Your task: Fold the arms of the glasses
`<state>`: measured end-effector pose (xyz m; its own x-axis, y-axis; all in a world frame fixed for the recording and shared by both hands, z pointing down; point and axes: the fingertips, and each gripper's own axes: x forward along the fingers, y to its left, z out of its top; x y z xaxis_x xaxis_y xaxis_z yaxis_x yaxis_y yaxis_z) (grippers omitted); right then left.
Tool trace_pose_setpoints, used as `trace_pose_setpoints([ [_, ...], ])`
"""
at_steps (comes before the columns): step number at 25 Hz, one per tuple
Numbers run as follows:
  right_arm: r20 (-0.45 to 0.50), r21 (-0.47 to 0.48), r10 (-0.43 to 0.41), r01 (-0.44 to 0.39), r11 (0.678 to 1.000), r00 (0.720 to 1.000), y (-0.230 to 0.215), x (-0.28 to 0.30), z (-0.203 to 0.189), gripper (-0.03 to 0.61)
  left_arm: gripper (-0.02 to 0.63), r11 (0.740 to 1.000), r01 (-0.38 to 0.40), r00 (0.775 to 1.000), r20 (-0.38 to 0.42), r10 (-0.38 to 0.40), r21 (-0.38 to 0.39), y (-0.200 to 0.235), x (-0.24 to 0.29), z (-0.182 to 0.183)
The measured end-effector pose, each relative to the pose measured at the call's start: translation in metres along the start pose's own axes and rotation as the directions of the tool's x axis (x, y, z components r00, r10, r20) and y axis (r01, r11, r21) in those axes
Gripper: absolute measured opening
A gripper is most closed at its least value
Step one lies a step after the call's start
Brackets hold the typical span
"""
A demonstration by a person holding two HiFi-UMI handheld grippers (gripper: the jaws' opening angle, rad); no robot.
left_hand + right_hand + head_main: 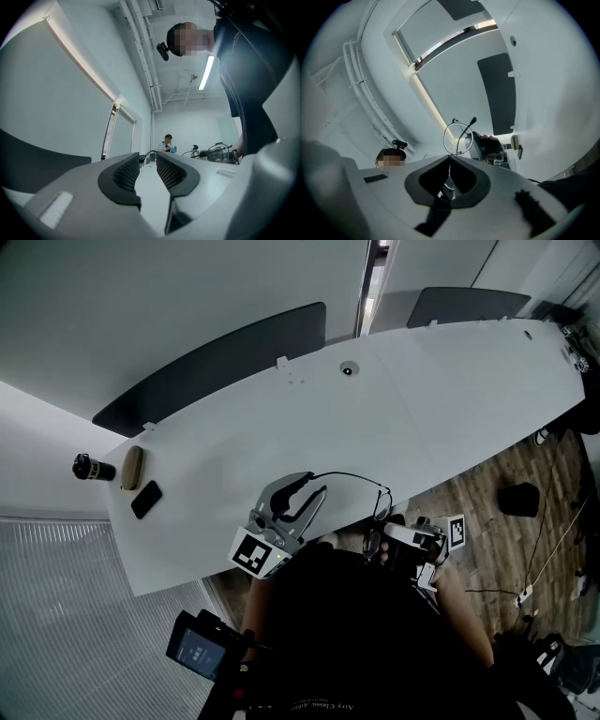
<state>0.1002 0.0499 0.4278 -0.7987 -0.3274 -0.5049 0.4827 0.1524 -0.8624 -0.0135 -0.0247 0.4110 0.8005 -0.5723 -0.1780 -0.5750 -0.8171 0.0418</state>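
White table [422,409]; right hand-held gripper [450,158] clamps glasses [452,137].

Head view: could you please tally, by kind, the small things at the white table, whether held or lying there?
Glasses: 1
Tan case: 1
Black phone: 1
Black cylinder, at the table's left end: 1
Total: 4

left gripper [148,161]: jaws apart | right gripper [450,158]: jaws pinched together
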Motion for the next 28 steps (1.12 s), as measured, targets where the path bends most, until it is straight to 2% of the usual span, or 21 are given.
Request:
trace_pose_setpoints([
  [2,0.000,0.005,-0.002,0.002,1.000,1.000,0.001,-0.001,0.001,0.011,0.113,1.000,-0.003,1.000,-0.006,0.003,-0.006,0.000,0.002,-0.001],
  [5,-0.001,0.003,-0.006,0.006,1.000,1.000,0.000,-0.001,-0.001,0.011,0.043,1.000,-0.012,1.000,-0.013,0.011,-0.013,-0.001,-0.004,-0.003],
  [12,0.008,-0.008,-0.007,0.007,1.000,1.000,0.003,-0.003,-0.003,0.011,0.037,0.999,0.008,0.999,-0.053,-0.010,-0.035,-0.013,-0.008,-0.009],
  [19,0.029,-0.011,-0.028,0.028,1.000,0.999,0.002,-0.005,0.004,0.011,0.034,0.999,0.020,0.998,-0.056,-0.021,-0.025,-0.016,-0.005,-0.007],
  [25,0.060,-0.023,-0.023,0.024,0.999,0.998,0.005,-0.010,0.012,0.011,0.029,0.997,0.077,0.993,-0.094,-0.076,0.007,-0.031,-0.002,-0.014],
  [28,0.074,-0.042,-0.031,0.034,0.999,0.997,0.005,-0.009,0.020,0.011,0.028,0.996,0.086,0.992,-0.092,-0.086,-0.005,-0.032,0.002,-0.014],
])
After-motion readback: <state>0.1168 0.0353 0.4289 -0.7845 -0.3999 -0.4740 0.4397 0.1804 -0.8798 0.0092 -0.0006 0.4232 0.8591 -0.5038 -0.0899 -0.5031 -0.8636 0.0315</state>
